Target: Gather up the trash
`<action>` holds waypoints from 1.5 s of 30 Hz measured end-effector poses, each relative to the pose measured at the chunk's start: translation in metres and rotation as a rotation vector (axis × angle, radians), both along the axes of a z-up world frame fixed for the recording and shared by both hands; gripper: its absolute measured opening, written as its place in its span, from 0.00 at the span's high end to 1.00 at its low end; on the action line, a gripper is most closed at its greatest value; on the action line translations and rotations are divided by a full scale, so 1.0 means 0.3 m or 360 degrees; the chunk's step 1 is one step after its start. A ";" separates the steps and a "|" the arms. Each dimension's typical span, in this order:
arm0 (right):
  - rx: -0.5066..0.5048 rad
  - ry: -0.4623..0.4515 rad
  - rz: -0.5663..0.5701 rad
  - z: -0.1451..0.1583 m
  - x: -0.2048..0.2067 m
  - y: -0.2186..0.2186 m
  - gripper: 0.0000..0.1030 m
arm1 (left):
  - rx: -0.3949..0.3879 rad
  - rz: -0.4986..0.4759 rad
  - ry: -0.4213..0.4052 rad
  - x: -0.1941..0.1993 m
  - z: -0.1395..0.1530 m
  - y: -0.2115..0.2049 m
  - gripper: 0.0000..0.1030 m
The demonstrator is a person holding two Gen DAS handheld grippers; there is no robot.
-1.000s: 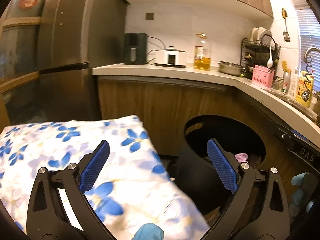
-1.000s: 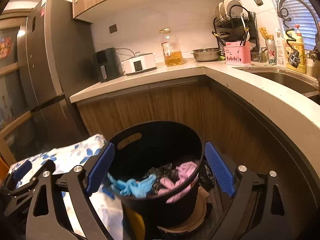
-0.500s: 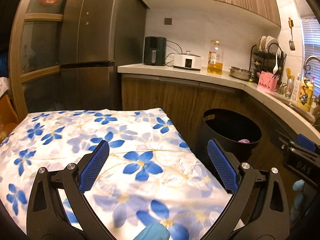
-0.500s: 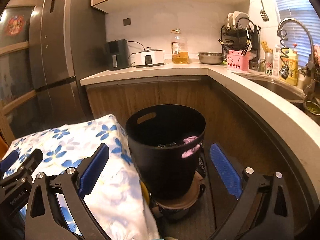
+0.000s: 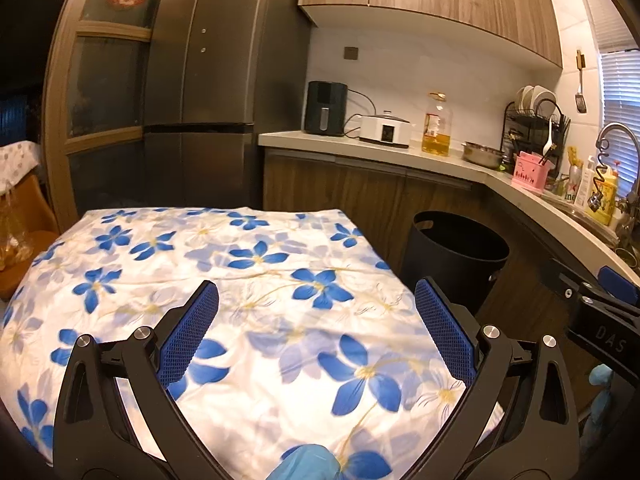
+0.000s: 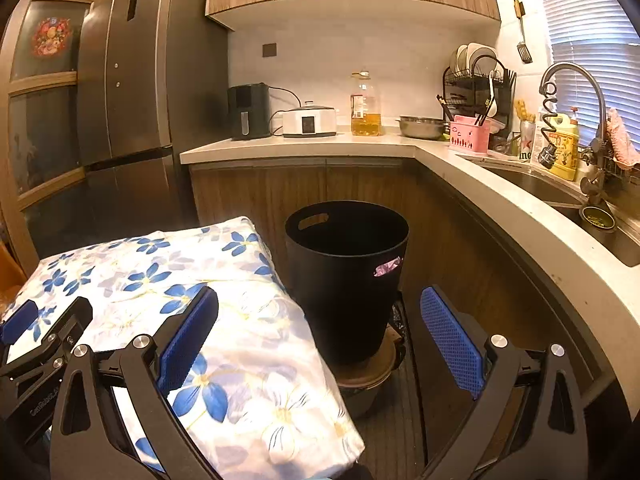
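A black trash bin [image 6: 347, 280] stands on the floor beside the table, with a scrap of pink trash [image 6: 387, 268] showing through its side handle hole. It also shows in the left wrist view [image 5: 454, 258]. My left gripper [image 5: 317, 330] is open and empty above the blue-flowered tablecloth [image 5: 224, 280]. My right gripper [image 6: 319, 332] is open and empty, held back from the bin and above the table's corner. The bin's contents are hidden from here.
The flowered table [image 6: 168, 280] fills the left. A wooden counter [image 6: 500, 196] with sink [image 6: 560, 192], dish rack [image 6: 478, 80], oil bottle [image 6: 365, 106] and cooker [image 6: 309, 120] wraps round the right. A grey fridge [image 5: 216, 92] stands behind.
Both grippers have drawn back and risen away from the bin, which now looks smaller and farther. The blue and pink trash seen inside it a second ago is out of sight.
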State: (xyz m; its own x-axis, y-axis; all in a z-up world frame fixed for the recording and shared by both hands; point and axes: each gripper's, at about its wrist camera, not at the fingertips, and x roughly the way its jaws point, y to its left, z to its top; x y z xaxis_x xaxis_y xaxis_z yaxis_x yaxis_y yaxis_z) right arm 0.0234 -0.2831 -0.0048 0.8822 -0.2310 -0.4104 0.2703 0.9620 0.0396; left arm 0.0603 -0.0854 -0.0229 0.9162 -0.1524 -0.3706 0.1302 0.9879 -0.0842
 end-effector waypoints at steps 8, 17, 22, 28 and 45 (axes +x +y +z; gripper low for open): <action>-0.0015 -0.0026 0.0028 0.008 -0.088 0.058 0.06 | -0.0012 0.0011 -0.0027 -0.079 0.016 0.048 0.06; -0.0026 -0.0044 0.0024 0.020 -0.127 0.080 0.06 | -0.0026 0.0012 -0.0041 -0.118 0.024 0.062 0.06; -0.0021 -0.0050 0.0020 0.023 -0.138 0.078 0.06 | -0.0029 0.0012 -0.0042 -0.121 0.023 0.063 0.06; -0.0021 -0.0054 0.0016 0.024 -0.140 0.080 0.06 | -0.0028 0.0013 -0.0041 -0.128 0.024 0.064 0.06; -0.0020 -0.0060 0.0025 0.030 -0.139 0.087 0.06 | -0.0029 0.0008 -0.0053 -0.138 0.026 0.062 0.06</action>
